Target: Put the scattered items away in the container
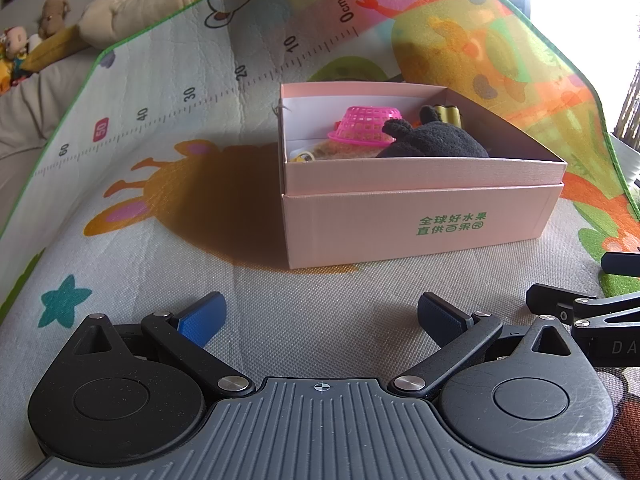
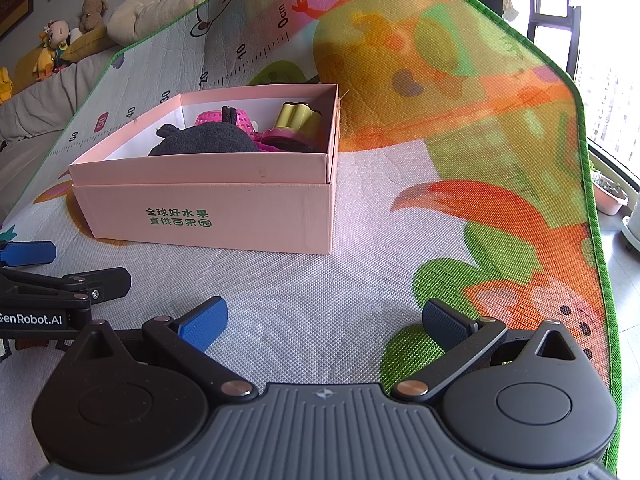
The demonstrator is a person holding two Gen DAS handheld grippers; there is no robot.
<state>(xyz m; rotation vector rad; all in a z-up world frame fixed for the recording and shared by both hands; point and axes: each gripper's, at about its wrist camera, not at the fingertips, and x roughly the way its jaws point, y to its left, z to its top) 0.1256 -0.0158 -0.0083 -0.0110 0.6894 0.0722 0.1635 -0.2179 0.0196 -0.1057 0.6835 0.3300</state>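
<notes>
Your left claw (image 1: 320,318) gaped wide and empty above the mat (image 1: 168,168), the pink box (image 1: 400,220) ahead and slightly right. Inside lay a pink basket (image 1: 362,126) and a dark plush toy (image 1: 436,142). Your right claw (image 2: 322,322) also gaped, with the box ahead-left.

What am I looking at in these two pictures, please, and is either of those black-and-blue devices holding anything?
Each picture comes from a wide-angle camera mounted on a hand-held gripper that a person carries, looking forward along its two blue-padded fingers. The left hand-held gripper and right hand-held gripper are both open and empty, low over a colourful play mat. On the mat stands a pink box holding a black plush toy, a pink basket and a yellow-green item. No loose items show on the visible mat.
</notes>
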